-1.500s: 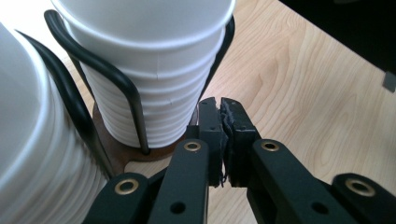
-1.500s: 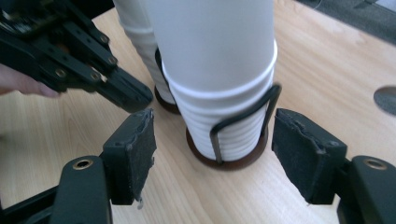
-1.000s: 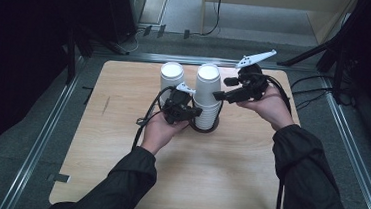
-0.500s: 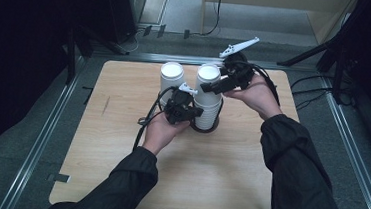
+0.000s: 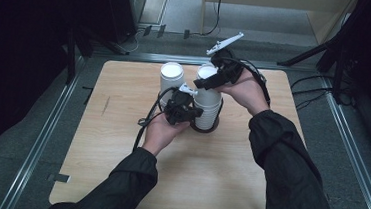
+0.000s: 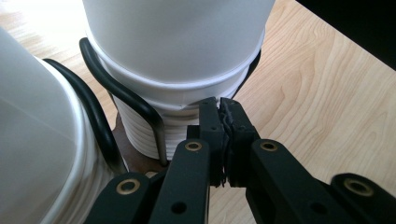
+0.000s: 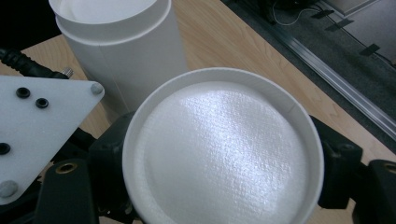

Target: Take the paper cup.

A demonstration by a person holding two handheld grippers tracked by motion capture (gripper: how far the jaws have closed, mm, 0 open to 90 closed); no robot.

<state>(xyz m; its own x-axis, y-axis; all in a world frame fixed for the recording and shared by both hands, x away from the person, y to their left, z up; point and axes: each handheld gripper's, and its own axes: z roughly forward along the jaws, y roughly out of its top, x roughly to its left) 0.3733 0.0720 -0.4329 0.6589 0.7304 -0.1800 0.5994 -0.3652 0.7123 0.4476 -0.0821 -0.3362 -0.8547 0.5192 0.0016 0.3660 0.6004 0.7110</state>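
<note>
A tall stack of white paper cups (image 5: 207,104), turned bottom up, stands in a black wire holder (image 6: 122,95) near the middle of the pale wood-grain table (image 5: 118,169). The top cup (image 7: 219,154) shows a round, finely pebbled base inside a thin raised rim. The right gripper (image 5: 206,82) has just been closing its jaws, and they now clasp this top cup on both sides. The left gripper (image 5: 192,116), jaws pressed together, sits low against the ribbed rims of the stack; whether it pinches a rim edge is hard to tell. A second stack of smooth white cups (image 5: 170,83) stands just beside, on the left.
</note>
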